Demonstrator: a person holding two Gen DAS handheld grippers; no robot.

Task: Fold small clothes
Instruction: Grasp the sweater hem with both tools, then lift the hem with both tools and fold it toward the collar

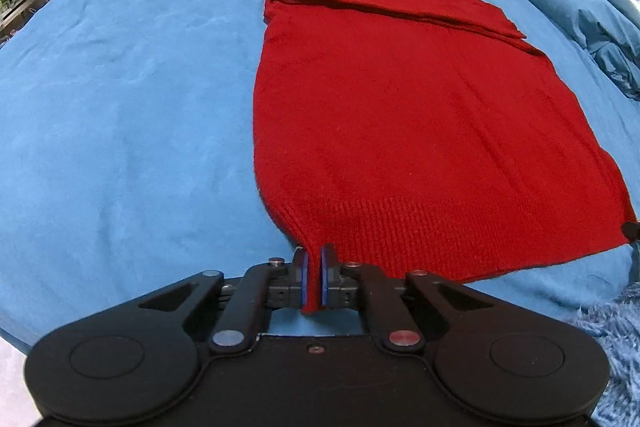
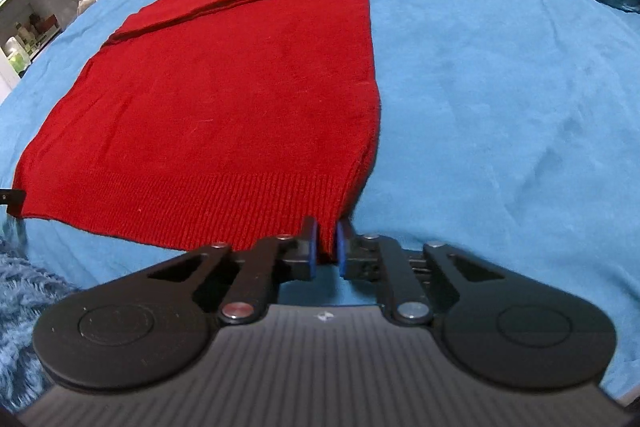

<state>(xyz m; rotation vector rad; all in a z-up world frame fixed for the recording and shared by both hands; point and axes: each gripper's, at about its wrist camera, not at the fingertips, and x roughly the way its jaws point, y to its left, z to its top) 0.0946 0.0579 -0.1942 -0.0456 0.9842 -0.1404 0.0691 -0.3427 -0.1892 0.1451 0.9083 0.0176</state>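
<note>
My left hand-held gripper and right hand-held gripper pinch the sweater hem corners — soft, limp knit — lift evenly.

No legible text, labels — none readable

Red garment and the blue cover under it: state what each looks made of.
Red garment: looks like a knitted fabric, wool or acrylic, matte; a ribbed band runs along the near hem and the surface is faintly fuzzy. Blue bed cover: looks like a soft woven or brushed cloth, matte, with shallow creases; the exact fibre is not clear.
</note>
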